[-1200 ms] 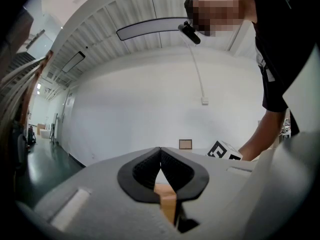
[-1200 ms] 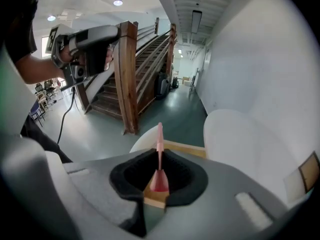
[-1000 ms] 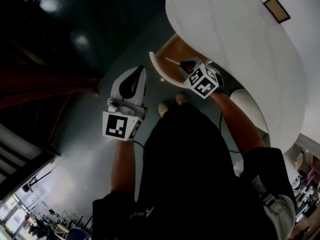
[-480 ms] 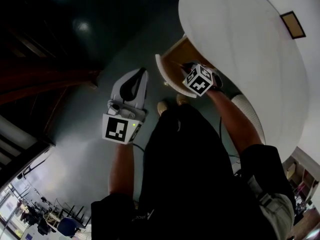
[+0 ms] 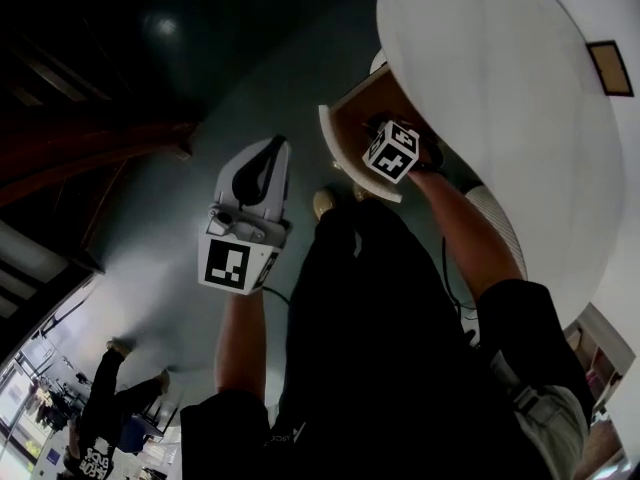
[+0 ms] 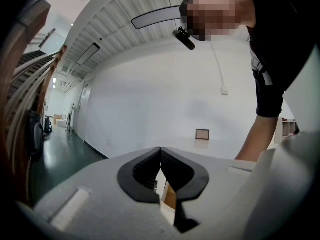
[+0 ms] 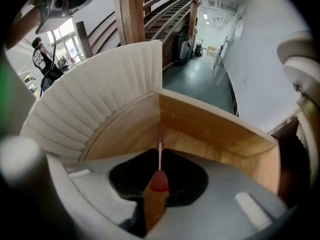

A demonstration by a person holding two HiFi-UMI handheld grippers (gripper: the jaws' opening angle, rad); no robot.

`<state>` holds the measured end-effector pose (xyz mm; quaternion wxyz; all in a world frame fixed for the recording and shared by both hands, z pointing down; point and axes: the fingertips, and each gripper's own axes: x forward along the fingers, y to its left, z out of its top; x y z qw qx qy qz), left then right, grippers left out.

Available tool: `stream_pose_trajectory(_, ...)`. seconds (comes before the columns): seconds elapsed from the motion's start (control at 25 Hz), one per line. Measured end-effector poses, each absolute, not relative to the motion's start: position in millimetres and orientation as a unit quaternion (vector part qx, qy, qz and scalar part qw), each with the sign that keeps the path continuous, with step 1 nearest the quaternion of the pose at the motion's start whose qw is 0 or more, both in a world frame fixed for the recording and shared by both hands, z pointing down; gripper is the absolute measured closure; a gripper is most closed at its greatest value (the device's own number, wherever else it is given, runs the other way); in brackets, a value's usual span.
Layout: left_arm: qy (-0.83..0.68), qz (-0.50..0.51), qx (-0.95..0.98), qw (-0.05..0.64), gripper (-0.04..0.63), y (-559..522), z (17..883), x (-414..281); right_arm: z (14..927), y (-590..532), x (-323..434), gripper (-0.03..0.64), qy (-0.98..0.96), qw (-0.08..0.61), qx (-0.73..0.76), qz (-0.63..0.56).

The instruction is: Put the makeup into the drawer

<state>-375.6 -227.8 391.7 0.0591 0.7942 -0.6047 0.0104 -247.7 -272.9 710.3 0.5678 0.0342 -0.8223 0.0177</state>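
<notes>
A wooden drawer (image 5: 352,116) with a curved, ribbed white front (image 7: 95,96) stands pulled out from under the round white table (image 5: 500,88). My right gripper (image 7: 160,156) points steeply down into the drawer (image 7: 210,129). It is shut on a thin makeup stick (image 7: 159,179) with a red collar and a slim pink stem that reaches toward the drawer's inner corner. In the head view its marker cube (image 5: 390,153) hides the jaws. My left gripper (image 5: 276,146) hangs over the dark floor, left of the drawer and apart from it, jaws closed together and empty (image 6: 160,151).
The person's dark-clothed body (image 5: 400,348) and shoes (image 5: 325,203) fill the lower middle of the head view. A dark green floor (image 5: 200,58) lies to the left. Wooden stair rails (image 7: 135,14) stand behind the drawer. A small framed picture (image 5: 610,66) sits at the far right.
My right gripper has sunk with the makeup stick into the open drawer. My left gripper has dropped a little and stayed shut. A person has come into view at the lower left.
</notes>
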Motion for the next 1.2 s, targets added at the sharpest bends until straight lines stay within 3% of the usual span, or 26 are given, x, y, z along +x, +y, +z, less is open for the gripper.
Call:
stream_pose_trajectory(0.76, -0.615, 0.017, 0.785, 0.069, 0.584, -237.4, 411.6, -390.2, 754.4, -281.4, -251.9, 0.564, -0.794, 0.607, 0.002, 0.018)
stream_pose_trajectory(1.2, -0.609, 0.001, 0.791, 0.053, 0.584, -239.0, 403.9, -388.7, 735.3, -284.3, -254.1, 0.548, -0.808, 0.588, 0.026, 0.021)
